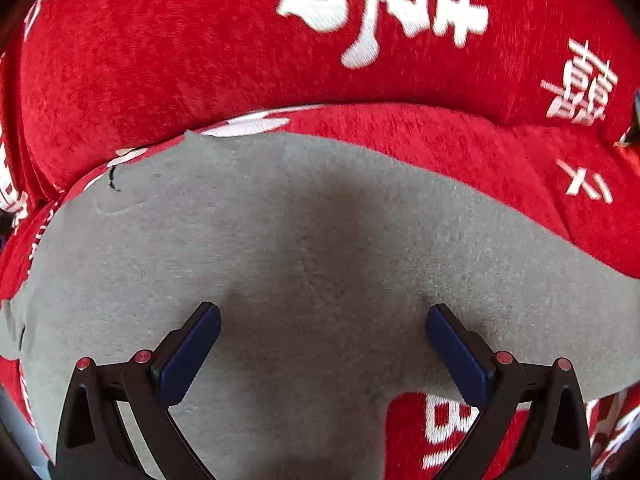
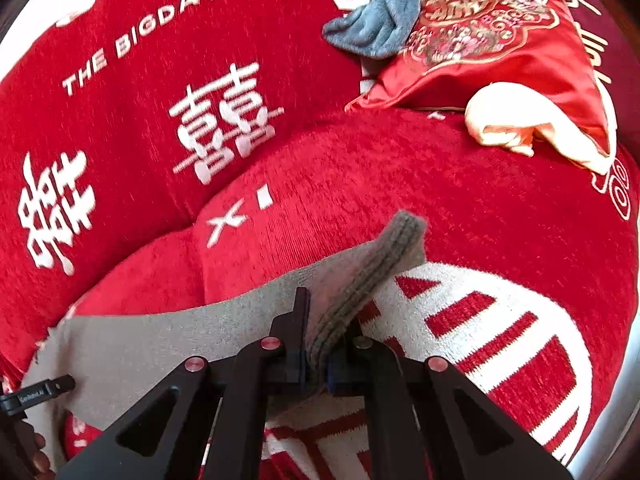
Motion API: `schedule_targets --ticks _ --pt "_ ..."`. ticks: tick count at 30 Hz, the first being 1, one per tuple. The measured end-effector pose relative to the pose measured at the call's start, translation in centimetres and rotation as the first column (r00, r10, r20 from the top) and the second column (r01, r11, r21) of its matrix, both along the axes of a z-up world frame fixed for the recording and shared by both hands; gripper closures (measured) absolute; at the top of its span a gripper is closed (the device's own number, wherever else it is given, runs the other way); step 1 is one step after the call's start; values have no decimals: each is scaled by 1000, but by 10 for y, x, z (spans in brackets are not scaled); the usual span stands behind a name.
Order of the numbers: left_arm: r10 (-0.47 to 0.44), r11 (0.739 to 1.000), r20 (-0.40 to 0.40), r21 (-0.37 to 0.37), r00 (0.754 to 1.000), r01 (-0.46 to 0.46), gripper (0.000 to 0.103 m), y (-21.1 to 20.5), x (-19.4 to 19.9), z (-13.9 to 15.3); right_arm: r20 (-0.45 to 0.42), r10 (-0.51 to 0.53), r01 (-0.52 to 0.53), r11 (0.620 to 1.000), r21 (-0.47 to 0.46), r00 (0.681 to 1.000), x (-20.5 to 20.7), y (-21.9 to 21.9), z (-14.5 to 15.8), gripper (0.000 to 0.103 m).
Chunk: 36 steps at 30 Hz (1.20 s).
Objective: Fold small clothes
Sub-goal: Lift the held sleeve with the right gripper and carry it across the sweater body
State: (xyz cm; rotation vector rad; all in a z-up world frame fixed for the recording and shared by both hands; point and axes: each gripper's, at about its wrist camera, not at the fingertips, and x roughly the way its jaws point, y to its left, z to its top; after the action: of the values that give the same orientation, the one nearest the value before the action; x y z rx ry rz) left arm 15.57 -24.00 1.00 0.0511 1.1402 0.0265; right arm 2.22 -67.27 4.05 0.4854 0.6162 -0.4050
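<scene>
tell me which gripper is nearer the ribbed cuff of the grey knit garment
Right. The right gripper is shut on the ribbed cuff; the left gripper is open over the garment's flat grey body.

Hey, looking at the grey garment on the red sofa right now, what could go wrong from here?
1. The right hand-held gripper pinches only the ribbed cuff, so it may slip out when pulled.
2. The left hand-held gripper is open over the grey garment, so the cloth could drag and bunch.

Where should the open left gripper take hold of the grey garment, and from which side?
Grip the grey garment at its near edge, coming in low from the front. The left gripper hovers open over flat cloth, which offers no fold, while the right gripper already pinches the ribbed cuff.
</scene>
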Motion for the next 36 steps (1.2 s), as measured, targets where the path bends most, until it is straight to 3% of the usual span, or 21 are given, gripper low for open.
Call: schedule_targets --ticks 8,14,20,25,30,36 --pt "32 999 18 -17 999 -32 0 54 -30 4 96 77 -73 996 -50 992 0 40 59 96" --pt "65 997 7 -45 998 -64 0 95 -51 1 119 144 -135 987 -84 982 7 89 93 97" --pt "78 995 11 -60 997 -77 0 136 -74 5 129 225 -208 969 -130 966 19 156 126 97" --pt "101 991 17 -88 995 -100 0 176 -90 7 106 323 -297 932 -208 940 36 232 150 97" --pt "133 985 17 -111 991 -130 0 215 -101 7 86 403 -371 893 -256 911 47 311 156 97" --pt "182 971 19 -160 983 -177 0 259 -115 6 17 482 -454 836 -309 876 60 396 135 97"
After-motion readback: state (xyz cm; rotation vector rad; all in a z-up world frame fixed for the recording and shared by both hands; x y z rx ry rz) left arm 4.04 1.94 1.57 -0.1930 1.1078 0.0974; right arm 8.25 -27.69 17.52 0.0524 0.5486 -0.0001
